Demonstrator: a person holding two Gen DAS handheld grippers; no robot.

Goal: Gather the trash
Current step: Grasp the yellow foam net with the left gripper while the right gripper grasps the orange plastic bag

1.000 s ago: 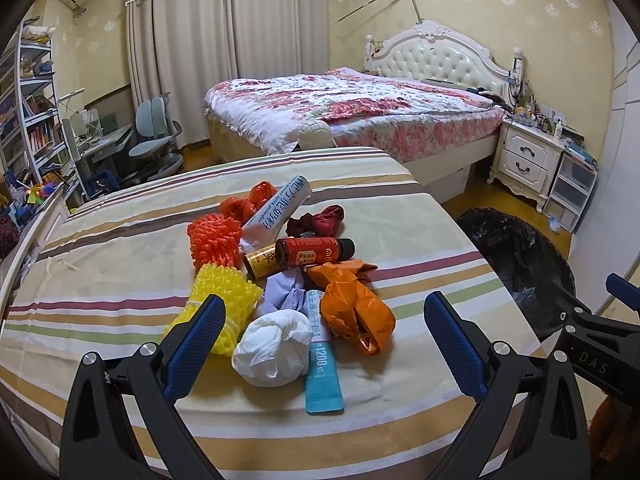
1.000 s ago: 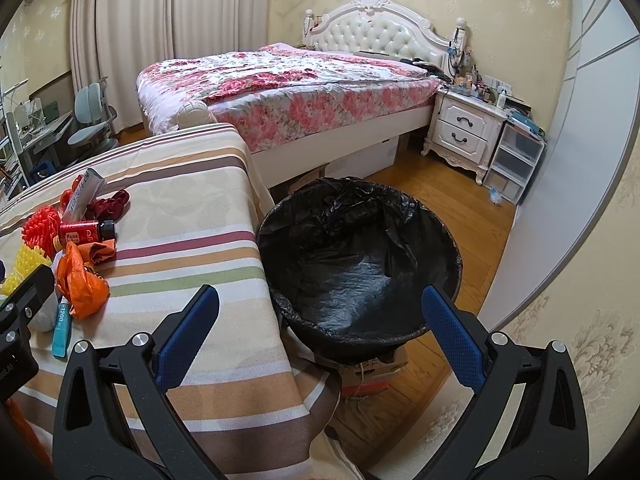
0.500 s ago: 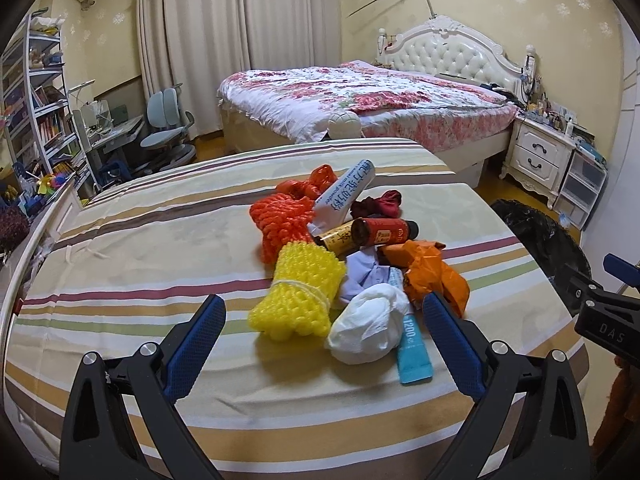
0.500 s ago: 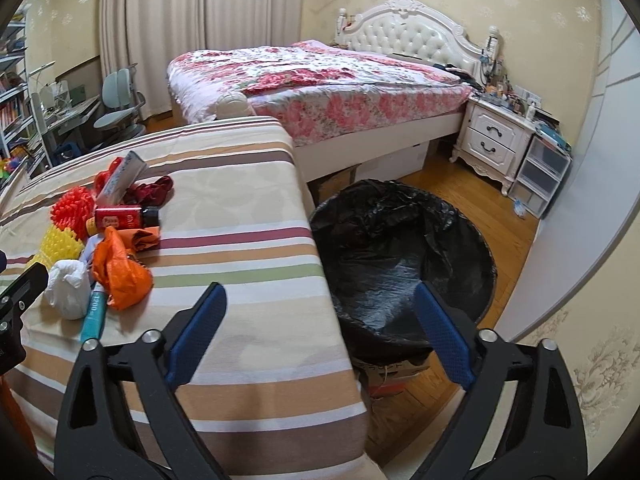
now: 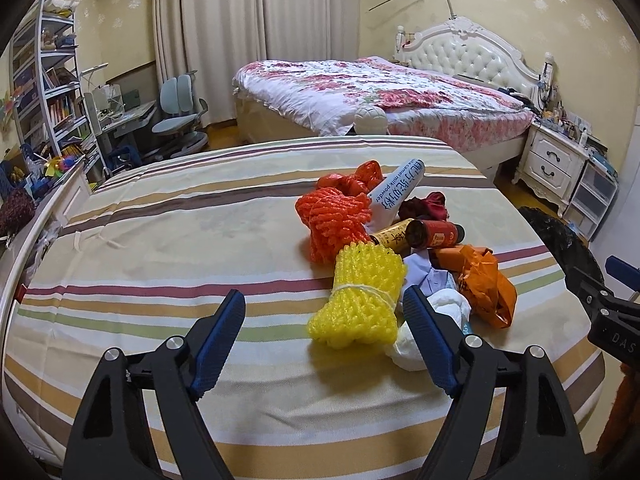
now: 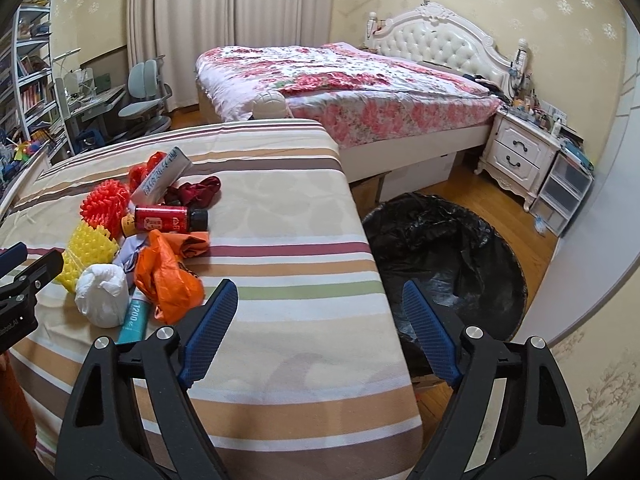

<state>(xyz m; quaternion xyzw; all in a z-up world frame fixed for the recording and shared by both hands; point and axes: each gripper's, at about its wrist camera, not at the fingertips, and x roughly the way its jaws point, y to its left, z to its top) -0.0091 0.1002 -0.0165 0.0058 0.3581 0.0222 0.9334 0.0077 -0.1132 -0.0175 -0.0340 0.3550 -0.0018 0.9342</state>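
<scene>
- Two beds fill the room: a near one under a smooth striped sheet (image 5: 168, 240), with cream, tan, brown, maroon and green bands, and a far floral bed (image 5: 360, 92) with a tufted white headboard.
- Lined with crinkled glossy black plastic, the round trash bin (image 6: 448, 248) stands on the wood floor just beside the striped bed's right edge.
- Heaped on the sheet toward that edge, the trash items touch or overlap one another.
- Largest of them are the foam fruit nets: a knobbly yellow net (image 5: 360, 304) cinched at its waist by a band, and an orange-red net (image 5: 336, 220) behind it.
- Beside those lies a crumpled orange plastic bag (image 6: 164, 276), shiny and creased.
- Next, a balled white wad (image 6: 100, 292), soft-looking, sits at the near end of the heap.
- Behind stand out a flat white printed pouch (image 5: 396, 196), a red cylindrical bottle (image 6: 164, 218) with a black cap lying on its side, and a teal tube (image 6: 134, 320).
- Smaller still is a scrunched dark red wrapper (image 6: 196, 194).
- Black-framed with ribbed blue pads, the left gripper (image 5: 324, 308) has its jaws closing from wide apart; the yellow net lies just ahead, ungripped.
- Likewise built, the right gripper (image 6: 318, 300) is closing too, nothing between its pads, poised over the bed's edge next to the bin.
</scene>
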